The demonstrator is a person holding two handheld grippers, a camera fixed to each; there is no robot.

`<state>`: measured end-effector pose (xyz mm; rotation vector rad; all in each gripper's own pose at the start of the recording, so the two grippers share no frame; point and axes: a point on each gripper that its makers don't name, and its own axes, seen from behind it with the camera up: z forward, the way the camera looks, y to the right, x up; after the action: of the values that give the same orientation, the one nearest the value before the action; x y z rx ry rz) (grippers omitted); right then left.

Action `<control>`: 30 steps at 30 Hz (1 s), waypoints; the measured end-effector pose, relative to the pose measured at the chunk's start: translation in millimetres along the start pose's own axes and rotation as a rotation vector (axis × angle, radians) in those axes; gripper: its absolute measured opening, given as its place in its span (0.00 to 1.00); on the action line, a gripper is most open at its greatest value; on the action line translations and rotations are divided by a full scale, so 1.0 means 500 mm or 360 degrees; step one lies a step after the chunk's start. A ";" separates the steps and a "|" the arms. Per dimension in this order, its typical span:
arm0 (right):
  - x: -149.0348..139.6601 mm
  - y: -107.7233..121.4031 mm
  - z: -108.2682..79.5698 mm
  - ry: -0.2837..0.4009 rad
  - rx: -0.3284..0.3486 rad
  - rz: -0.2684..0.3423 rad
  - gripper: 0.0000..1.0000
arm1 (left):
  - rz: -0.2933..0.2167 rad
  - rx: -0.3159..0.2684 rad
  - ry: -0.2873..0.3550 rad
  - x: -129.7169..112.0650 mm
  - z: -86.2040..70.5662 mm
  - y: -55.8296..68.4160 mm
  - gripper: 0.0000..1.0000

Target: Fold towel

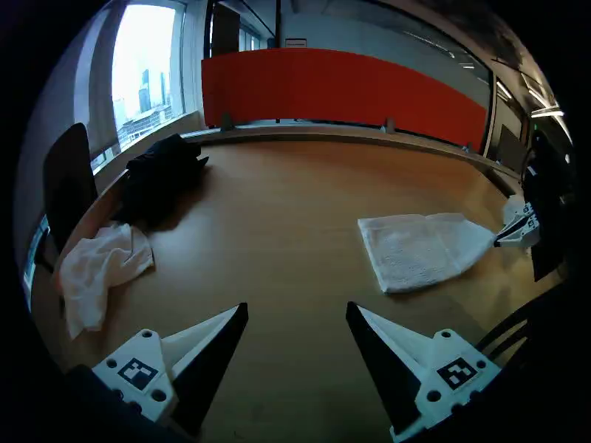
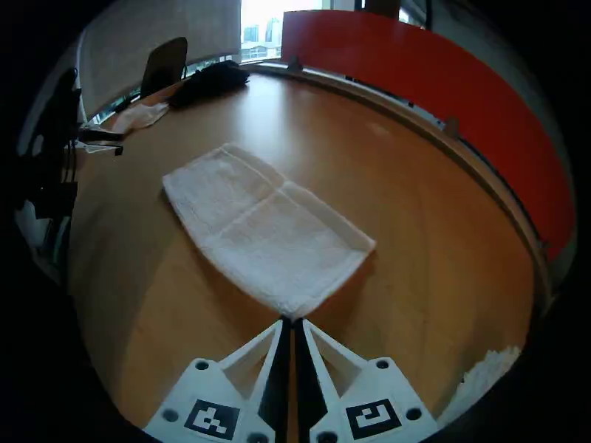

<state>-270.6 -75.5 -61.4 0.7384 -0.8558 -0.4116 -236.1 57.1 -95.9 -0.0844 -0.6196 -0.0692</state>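
Pinching the nearest corner of the towel [image 2: 270,229] with the right gripper [image 2: 292,323], fingers clenched almost together on the cloth, that corner drawn out to a point. Lying otherwise flat near the middle of the wooden table [image 2: 428,244], folded to a rectangle, one crease running across it. Holding the left gripper [image 1: 295,308] released and spread wide above bare wood, grasping nothing, well apart from the towel and off to its side. Separated from the towel by open tabletop alone. Bearing square black-and-white markers [image 1: 139,371] on the finger bases of both tools: patterns, not letters.

Peeking in at the near right table edge of the right gripper view, a scrap of white cloth [image 2: 484,376], apart from the towel. Farther off, toward the left corner in the left gripper view, slumped by the table edge: a crumpled white cloth [image 1: 103,266], and just beyond it a black bundle [image 1: 159,181], perhaps clothing, hard to tell. Standing past that edge, a dark chair [image 1: 66,184]. Closing off the far side of the table, a long red partition [image 1: 332,88]. Beyond, a bright window [image 1: 144,74] looking onto tall buildings. High above the partition, a small white sign [image 1: 295,42], writing too small to read.
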 end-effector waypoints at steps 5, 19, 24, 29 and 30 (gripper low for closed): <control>0.014 0.006 -0.017 0.0028 -0.0019 0.0005 0.03 | -0.0004 0.0001 0.0004 0.002 -0.002 -0.002 0.99; 0.104 0.003 -0.034 0.0117 0.0000 -0.0077 0.03 | -0.0012 0.0006 0.0019 0.002 -0.014 -0.001 0.99; 0.155 -0.008 -0.033 0.0153 0.0034 -0.0144 0.03 | -0.0001 0.0006 0.0027 0.000 -0.023 0.004 0.99; 0.213 -0.027 -0.025 0.0185 0.0083 -0.0235 0.03 | -0.0013 0.0011 0.0032 -0.005 -0.032 0.005 0.99; 0.224 -0.033 -0.022 0.0192 0.0096 -0.0254 0.03 | -0.0018 0.0014 0.0032 -0.006 -0.034 0.005 0.99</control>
<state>-194.9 -149.5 -19.1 0.8819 -0.7010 -0.4798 -228.6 58.0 -111.3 -0.0718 -0.6002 -0.0779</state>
